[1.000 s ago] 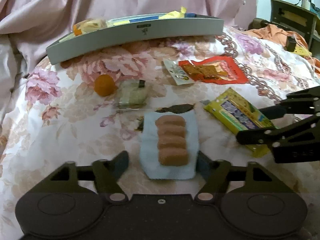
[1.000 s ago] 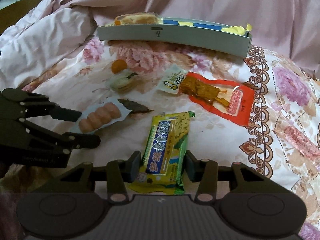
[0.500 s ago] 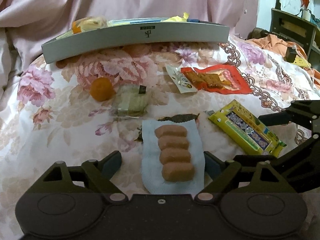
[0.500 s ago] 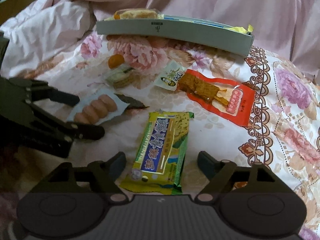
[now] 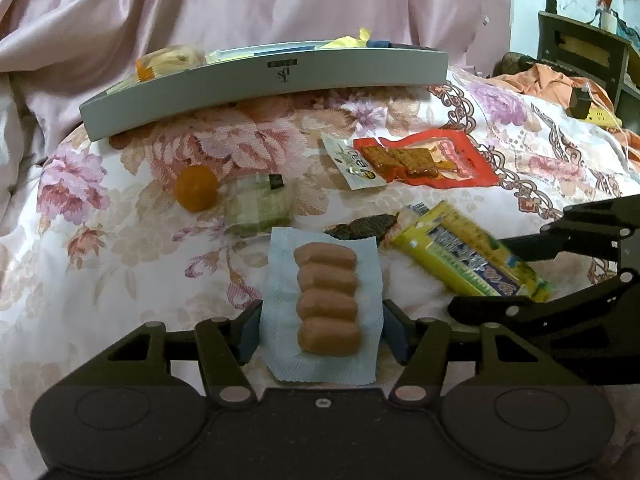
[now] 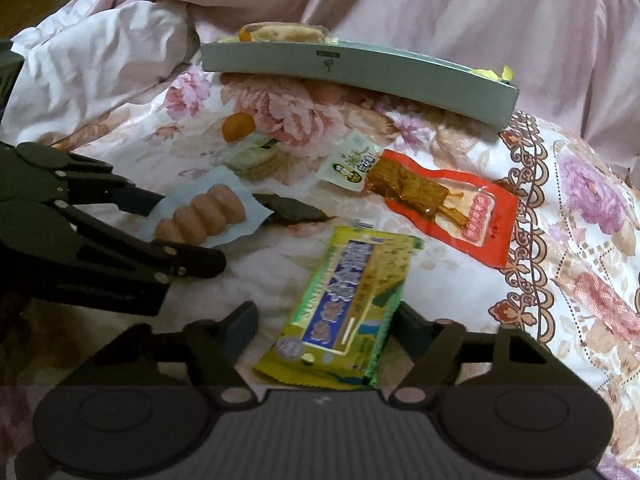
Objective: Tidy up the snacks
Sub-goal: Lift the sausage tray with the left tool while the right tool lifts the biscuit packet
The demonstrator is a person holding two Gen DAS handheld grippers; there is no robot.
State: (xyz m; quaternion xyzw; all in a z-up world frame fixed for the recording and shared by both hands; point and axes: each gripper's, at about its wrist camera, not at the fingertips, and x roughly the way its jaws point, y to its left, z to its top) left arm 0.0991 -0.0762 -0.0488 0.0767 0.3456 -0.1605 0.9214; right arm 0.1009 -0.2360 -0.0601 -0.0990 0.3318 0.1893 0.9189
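Pale blue wrapper around four sausages (image 5: 327,300) lies on the floral bedspread (image 5: 120,248), directly between the fingers of your left tool (image 5: 322,330). Those jaws have just been closing, and the pads now sit at the wrapper's two long edges; the blue film hides the contact, so I cannot say they have firm hold yet. Judge this pack light and soft: the film will crumple and may slide, so take it across the middle, where the sausages give the pads something solid.

Your right tool (image 6: 325,322) straddles the yellow and green cracker packet (image 6: 346,304), which lies flat on the bed. Its jaws have just been closing too. The right finger touches the packet's edge, while the left finger stands clear with bedspread showing in the gap, so nothing is gripped. That packet looks stiff but brittle inside; squeeze gently across its narrow width near the lower end.

Beyond them wait a red pouch of dried tofu (image 5: 424,158), a small white sachet (image 5: 354,162), an orange ball (image 5: 196,189) and a greenish wrapped biscuit (image 5: 256,204). A long grey box (image 5: 264,80) at the bed's far side already carries several snacks and seems the likely destination.

Blue panel lettering on the yellow packet is Chinese, too blurred to read. The box shows a small logo only.
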